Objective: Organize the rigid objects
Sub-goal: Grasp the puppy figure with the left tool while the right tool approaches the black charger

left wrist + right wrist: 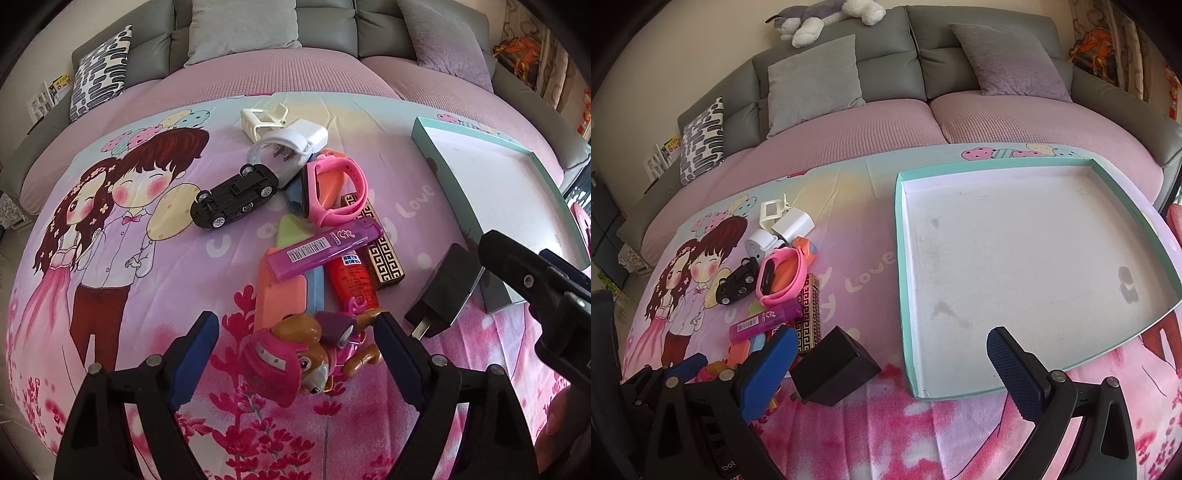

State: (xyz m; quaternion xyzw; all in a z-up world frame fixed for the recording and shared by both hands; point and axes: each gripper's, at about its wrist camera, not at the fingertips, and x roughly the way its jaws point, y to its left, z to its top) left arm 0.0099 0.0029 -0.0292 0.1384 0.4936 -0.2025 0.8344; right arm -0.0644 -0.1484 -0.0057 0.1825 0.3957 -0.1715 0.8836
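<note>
A pink and brown toy puppy (306, 350) lies on the printed blanket between the fingers of my left gripper (295, 325). The jaws are open, with a gap on the toy's left side. Beyond it lies a pile: a purple case (325, 247), a red tube (352, 280), a gold patterned box (384, 254), a pink watch band (336, 188), a black toy car (234, 195) on its roof, and white chargers (314, 134). My right gripper (892, 347) hangs open and empty over the near left corner of the teal tray (1015, 277), whose white inside holds nothing.
A black plug adapter (834, 369) lies between the pile and the tray. Orange, blue and green blocks (280, 295) lie under the purple case. A grey sofa with cushions (812, 81) runs along the back, with a plush dog (827, 18) on top.
</note>
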